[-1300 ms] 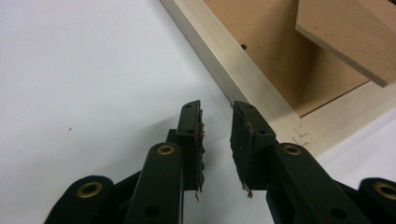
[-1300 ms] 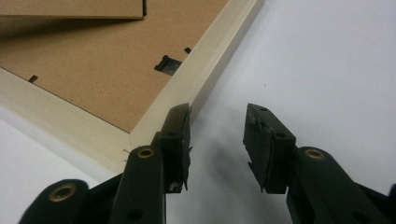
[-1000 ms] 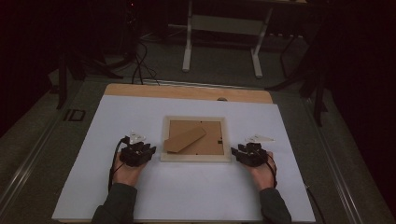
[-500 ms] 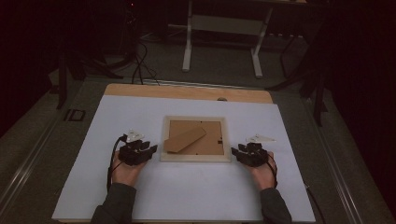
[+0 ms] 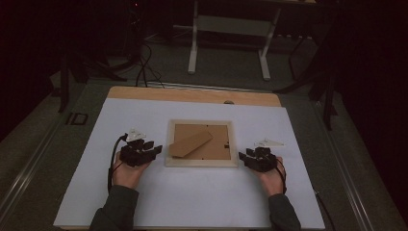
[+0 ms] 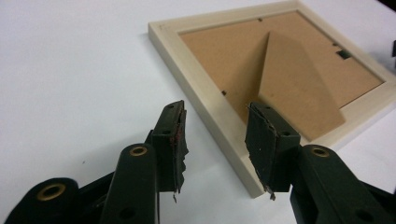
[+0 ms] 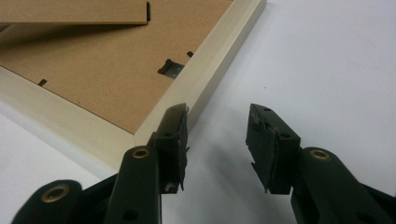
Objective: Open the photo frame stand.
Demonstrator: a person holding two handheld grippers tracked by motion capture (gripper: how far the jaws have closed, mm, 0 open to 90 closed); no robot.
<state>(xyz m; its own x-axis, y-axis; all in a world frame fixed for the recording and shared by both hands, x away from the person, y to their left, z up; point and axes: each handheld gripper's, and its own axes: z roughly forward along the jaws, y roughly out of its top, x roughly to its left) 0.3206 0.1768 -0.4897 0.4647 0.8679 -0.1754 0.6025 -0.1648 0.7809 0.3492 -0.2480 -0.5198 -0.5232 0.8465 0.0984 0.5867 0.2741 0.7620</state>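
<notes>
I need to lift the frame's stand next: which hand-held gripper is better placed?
Probably the left hand-held gripper: its open jaws point at the stand on the picture frame; the right hand-held gripper points past the frame's corner.

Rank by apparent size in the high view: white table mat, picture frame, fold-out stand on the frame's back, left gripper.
1. White table mat
2. Picture frame
3. and 4. Fold-out stand and left gripper look about alike; not ranked.
</notes>
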